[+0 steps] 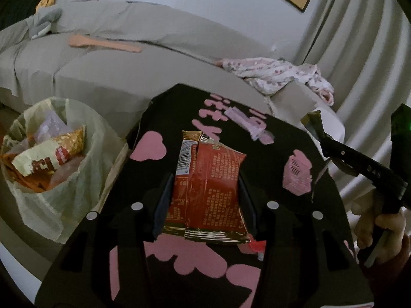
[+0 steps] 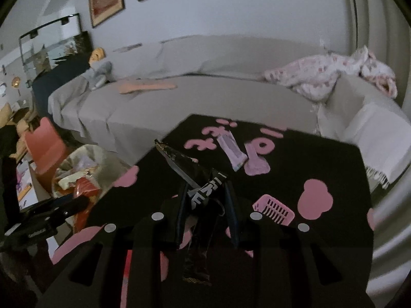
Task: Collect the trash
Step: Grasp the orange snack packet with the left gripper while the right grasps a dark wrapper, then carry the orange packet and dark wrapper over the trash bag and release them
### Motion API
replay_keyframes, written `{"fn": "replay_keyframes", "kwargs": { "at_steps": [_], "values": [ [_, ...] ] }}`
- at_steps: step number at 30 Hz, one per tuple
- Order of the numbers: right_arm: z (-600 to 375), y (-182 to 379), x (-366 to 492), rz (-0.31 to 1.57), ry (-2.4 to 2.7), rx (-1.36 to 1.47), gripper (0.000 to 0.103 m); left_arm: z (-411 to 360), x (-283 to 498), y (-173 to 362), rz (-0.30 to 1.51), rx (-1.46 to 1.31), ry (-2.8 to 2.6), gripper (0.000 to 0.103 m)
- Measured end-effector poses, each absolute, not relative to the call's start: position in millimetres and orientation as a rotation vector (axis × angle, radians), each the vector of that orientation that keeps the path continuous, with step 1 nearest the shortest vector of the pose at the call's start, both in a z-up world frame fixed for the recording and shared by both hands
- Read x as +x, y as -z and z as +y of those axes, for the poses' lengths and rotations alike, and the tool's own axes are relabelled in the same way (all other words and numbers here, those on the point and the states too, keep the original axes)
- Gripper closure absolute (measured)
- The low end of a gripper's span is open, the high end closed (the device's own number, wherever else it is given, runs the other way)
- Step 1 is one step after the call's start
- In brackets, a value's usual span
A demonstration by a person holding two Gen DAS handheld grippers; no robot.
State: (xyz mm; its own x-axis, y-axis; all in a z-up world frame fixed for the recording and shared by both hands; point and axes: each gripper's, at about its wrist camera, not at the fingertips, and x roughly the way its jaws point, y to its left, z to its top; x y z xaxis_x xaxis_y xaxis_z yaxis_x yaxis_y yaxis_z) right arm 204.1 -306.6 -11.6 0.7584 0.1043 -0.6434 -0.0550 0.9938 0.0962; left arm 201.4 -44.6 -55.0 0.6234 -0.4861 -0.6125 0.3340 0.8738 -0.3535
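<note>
My left gripper (image 1: 205, 200) clamps the red wrapper (image 1: 208, 192) over the black table (image 1: 295, 231), my right gripper (image 2: 205, 213) pinches a dark wrapper (image 2: 197, 192), its print hard to read, and only the left view shows the trash bag (image 1: 84, 179) whole.

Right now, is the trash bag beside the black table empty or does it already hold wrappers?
Not empty. The trash bag stands open and holds several wrappers, piled near its rim.

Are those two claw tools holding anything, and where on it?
Yes. The left gripper clamps a red foil snack wrapper by its long side edges; the right gripper pinches a black crinkled wrapper around its middle.
</note>
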Motion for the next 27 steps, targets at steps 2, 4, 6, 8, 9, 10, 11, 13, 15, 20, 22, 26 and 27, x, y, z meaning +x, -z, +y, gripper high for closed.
{"fn": "replay_keyframes", "kwargs": {
  "at_steps": [2,4,6,8,9,10,11,13,15,20,22,26,27],
  "values": [
    [-297.0,0.9,193.9,0.675,-0.104,0.057,0.076,-39.7,194.4,46.6,0.741,-0.211,0.471,0.057],
    [-284.0,-9.3,185.6,0.645,-0.128,0.037,0.076,-30.1,185.6,33.6,0.705,-0.215,0.459,0.057],
    [-270.5,-18.7,179.1,0.619,-0.158,0.027,0.076,-16.9,176.5,18.8,0.662,-0.217,0.439,0.057],
    [-253.8,-29.6,175.2,0.591,-0.199,0.020,0.076,-4.6,168.6,6.9,0.627,-0.214,0.419,0.057],
    [-246.1,-34.2,174.4,0.581,-0.220,0.021,0.076,5.1,163.7,-1.0,0.604,-0.212,0.400,0.057],
    [-239.2,-38.0,174.0,0.573,-0.239,0.025,0.076,11.2,161.7,-5.2,0.592,-0.211,0.387,0.057],
    [-230.2,-42.8,174.2,0.562,-0.266,0.029,0.076,19.8,159.0,-10.0,0.577,-0.211,0.367,0.057],
    [-213.1,-49.3,175.5,0.546,-0.306,0.024,0.076,42.6,155.6,-19.8,0.546,-0.224,0.315,0.057],
    [-193.3,-54.6,178.8,0.536,-0.348,0.007,0.076,60.0,156.6,-24.3,0.531,-0.240,0.272,0.057],
    [-157.8,-61.2,187.1,0.534,-0.431,-0.019,0.076,118.6,162.4,-32.5,0.503,-0.298,0.134,0.057],
    [-148.3,-61.8,189.4,0.534,-0.449,-0.026,0.076,136.2,167.7,-32.1,0.502,-0.313,0.096,0.057],
    [-139.1,-57.0,195.4,0.540,-0.470,-0.040,0.076,165.6,185.9,-19.1,0.526,-0.352,0.034,0.057],
    [-139.0,-53.7,198.0,0.544,-0.472,-0.044,0.076,169.0,191.2,-14.0,0.540,-0.360,0.025,0.057]
  ]
}}
